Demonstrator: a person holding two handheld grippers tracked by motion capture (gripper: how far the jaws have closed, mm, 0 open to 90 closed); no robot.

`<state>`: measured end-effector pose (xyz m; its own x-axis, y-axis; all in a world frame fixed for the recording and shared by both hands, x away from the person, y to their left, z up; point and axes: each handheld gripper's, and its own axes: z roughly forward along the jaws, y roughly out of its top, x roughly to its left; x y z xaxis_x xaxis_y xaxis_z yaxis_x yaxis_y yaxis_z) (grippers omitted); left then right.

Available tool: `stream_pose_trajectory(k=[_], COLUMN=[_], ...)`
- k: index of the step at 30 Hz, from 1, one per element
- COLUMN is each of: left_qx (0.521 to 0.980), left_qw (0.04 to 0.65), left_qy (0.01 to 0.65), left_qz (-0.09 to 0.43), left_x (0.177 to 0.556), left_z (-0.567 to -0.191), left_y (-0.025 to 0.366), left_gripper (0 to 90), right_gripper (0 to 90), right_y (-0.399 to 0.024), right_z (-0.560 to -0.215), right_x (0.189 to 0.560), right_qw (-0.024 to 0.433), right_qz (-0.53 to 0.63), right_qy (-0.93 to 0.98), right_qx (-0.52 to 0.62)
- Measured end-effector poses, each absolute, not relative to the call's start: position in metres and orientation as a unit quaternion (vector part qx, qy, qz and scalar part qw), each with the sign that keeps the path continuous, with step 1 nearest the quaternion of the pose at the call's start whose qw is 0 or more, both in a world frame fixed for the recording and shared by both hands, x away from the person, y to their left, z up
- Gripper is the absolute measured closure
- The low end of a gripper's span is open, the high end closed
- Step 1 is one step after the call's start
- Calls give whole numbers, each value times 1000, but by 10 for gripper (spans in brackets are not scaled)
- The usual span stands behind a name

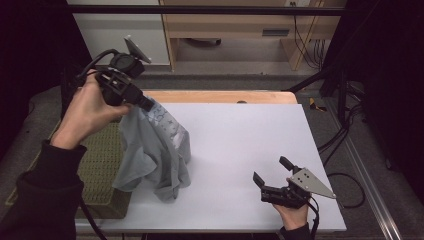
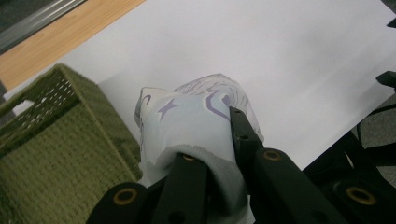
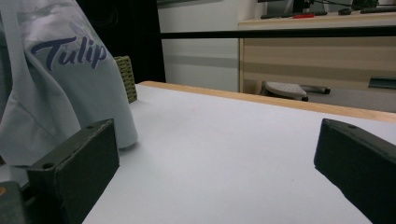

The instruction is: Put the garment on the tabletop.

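Left gripper [image 1: 145, 104] jaws pinching pale shirt [image 1: 155, 150] lifted beside green basket [image 1: 102, 165], right gripper [image 1: 274, 172] jaws spread, resting on white bench [image 1: 240, 140]

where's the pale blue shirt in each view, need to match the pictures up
High view: shirt hangs left of centre, beside the green basket.
Left gripper view: shirt bunched at centre, between the black jaws.
Right gripper view: shirt at left edge, "Tulip" print.
Shared landmark: the white tabletop.

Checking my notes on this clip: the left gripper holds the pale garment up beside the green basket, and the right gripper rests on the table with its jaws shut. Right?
Not quite. The right gripper rests with its jaws wide open, as the right gripper view shows. The left gripper does hold the garment beside the basket.
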<state>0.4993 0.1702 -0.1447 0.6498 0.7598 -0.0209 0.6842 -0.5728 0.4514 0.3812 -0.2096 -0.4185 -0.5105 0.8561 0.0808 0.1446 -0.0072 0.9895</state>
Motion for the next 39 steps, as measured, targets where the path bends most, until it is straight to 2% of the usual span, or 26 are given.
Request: stream_pose_trajectory(k=[13,24,39], left_qx=[906,918,926], left_qw=[215,216,222], left_qy=[354,326,303], left_qz=[86,71,45], left_x=[498,500,512], left_z=[-148,-162,-228], left_y=[105,74,44], left_gripper=[854,853,852], right_gripper=[4,4,3], right_y=[-209,-209,-209], right_z=[-416,-416,-418], right_x=[376,376,375], right_qw=[303,305,300], right_qz=[592,594,594], right_qy=[637,636,636], right_qx=[389,388,391])
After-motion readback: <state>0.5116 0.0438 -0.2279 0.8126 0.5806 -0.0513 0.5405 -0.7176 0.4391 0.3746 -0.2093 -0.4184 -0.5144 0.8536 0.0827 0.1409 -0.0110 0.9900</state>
